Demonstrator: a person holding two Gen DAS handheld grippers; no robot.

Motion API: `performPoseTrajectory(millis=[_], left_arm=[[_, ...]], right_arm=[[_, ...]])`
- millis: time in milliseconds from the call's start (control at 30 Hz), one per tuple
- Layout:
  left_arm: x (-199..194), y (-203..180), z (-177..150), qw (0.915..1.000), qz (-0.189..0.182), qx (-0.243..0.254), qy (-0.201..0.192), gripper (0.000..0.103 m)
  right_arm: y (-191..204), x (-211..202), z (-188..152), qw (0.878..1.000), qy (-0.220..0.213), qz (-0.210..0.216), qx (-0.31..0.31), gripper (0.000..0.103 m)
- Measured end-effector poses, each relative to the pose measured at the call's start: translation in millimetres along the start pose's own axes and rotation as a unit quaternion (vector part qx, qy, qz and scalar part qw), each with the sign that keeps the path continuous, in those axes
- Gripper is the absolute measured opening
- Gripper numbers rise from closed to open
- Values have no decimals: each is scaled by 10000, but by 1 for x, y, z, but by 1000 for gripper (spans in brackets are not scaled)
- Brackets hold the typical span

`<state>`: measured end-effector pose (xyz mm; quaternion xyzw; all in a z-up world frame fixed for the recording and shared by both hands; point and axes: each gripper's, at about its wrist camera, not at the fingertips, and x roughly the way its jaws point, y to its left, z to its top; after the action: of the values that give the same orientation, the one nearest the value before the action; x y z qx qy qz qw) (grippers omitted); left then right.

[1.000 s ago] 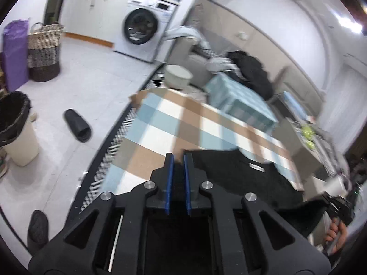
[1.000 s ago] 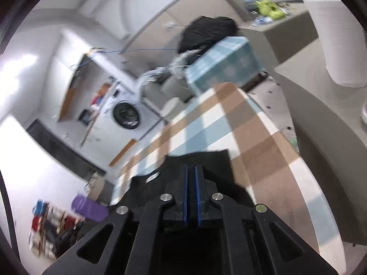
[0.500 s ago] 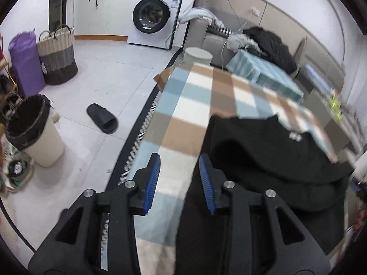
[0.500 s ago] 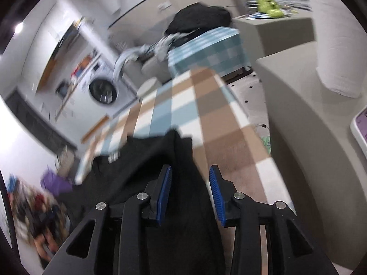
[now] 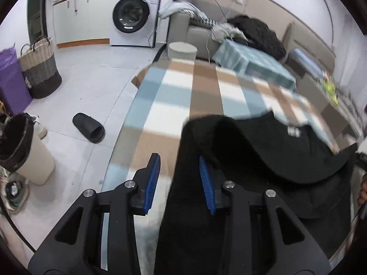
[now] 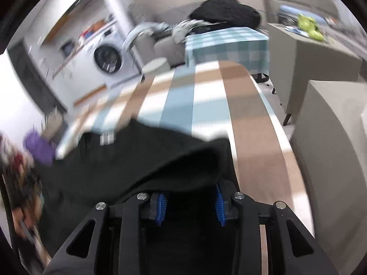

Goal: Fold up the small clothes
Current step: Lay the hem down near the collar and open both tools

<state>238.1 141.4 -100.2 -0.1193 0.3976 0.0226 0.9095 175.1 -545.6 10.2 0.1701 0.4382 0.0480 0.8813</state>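
Black top (image 5: pixel 263 151) on checked cloth (image 5: pixel 201 87) (both grippers' jaws apart).

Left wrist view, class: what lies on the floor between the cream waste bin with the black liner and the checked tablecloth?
In the left wrist view, one black slipper lies on bare pale tile between the bin and the tablecloth.

The black knit garment (image 5: pixel 270 151) lies on the near end of the checked blue-and-brown tablecloth (image 5: pixel 201 91). Beyond that cloth's far end stands a white front-loading washing machine (image 5: pixel 134 16); left of it, a black slipper (image 5: pixel 88 131) lies on the floor.
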Motion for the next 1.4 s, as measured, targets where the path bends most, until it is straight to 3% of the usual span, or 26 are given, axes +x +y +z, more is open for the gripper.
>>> performPoseTrajectory(millis=[133, 467, 600, 700, 733, 800, 833, 933, 1000, 1067, 1167, 1233, 1300, 1400], left_arm=[[5, 17, 23, 9990, 10, -423, -137, 32], [21, 10, 23, 9990, -309, -303, 138, 37], [26, 2, 17, 9990, -323, -229, 222, 38], [28, 0, 11, 9986, -353, -201, 340, 38], [28, -2, 9, 9987, -316, -172, 353, 38], [26, -4, 7, 9990, -275, -113, 330, 38], [26, -5, 7, 9990, -299, -97, 330, 38], [23, -7, 7, 9985, -425, -73, 342, 39], [22, -10, 9, 9987, -408, -4, 291, 46], [22, -13, 11, 9989, -396, 57, 252, 49], [28, -20, 15, 9985, -395, 190, 318, 49], [35, -25, 19, 9984, -323, 311, 351, 49], [44, -30, 23, 9982, -184, 430, 374, 49], [54, -36, 31, 9978, -138, 563, 321, 49]], right_arm=[[-22, 9, 21, 9977, 2, -281, 610, 35], [-22, 13, 12, 9995, 213, -187, 117, 44], [-8, 24, 17, 9997, 225, -101, -46, 56], [0, 40, 21, 9986, 355, -339, -184, 55], [2, 42, 22, 9982, 344, -428, -249, 54], [6, 36, 22, 9973, 116, -562, -451, 16], [9, 28, 22, 9972, -61, -420, -612, 11], [8, -5, 25, 9952, -773, 130, -581, 7], [-4, -13, 30, 9952, -960, 48, -184, 6], [-13, -3, 35, 9964, -771, -328, 84, 6], [-16, 20, 35, 9988, -152, -469, 59, 11], [-14, 21, 32, 9991, -102, -420, 6, 14], [-13, 17, 29, 9993, -129, -349, -37, 27], [-10, 11, 26, 9994, -148, -281, -160, 35]])
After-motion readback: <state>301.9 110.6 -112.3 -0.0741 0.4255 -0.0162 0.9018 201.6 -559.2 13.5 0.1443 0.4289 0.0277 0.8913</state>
